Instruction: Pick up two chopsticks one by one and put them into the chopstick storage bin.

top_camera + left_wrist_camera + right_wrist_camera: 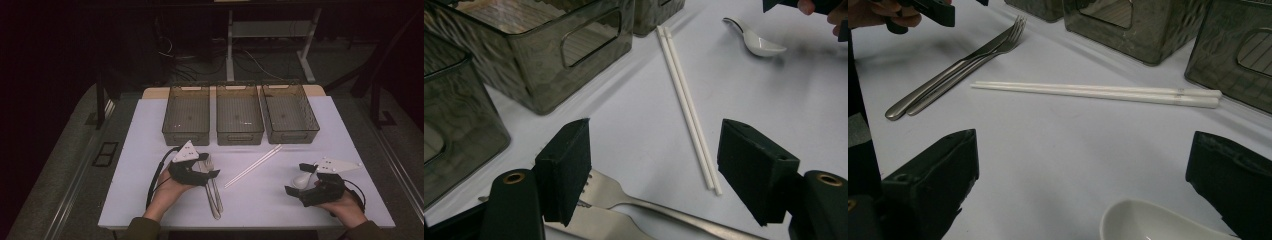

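Observation:
Two metal forks [215, 196] [624, 197] [963, 65] lie side by side on the white table top [150, 130], tines toward the bins. My left gripper [210, 166] [654, 165] hovers over their tine end with its jaws apart, and no pad touches them. A pair of white chopsticks [252, 166] [686, 100] [1098, 92] lies diagonally in the middle. My right gripper [299, 179] [1083, 175] stands wide open around a white ceramic spoon [302, 180] [1148, 222] [759, 42] that rests on the table, untouched by the pads.
Three empty smoky transparent bins stand in a row at the back: left bin [186, 115], middle bin [239, 115], right bin [289, 114]. Dark floor, cables and table legs lie beyond the board's far edge.

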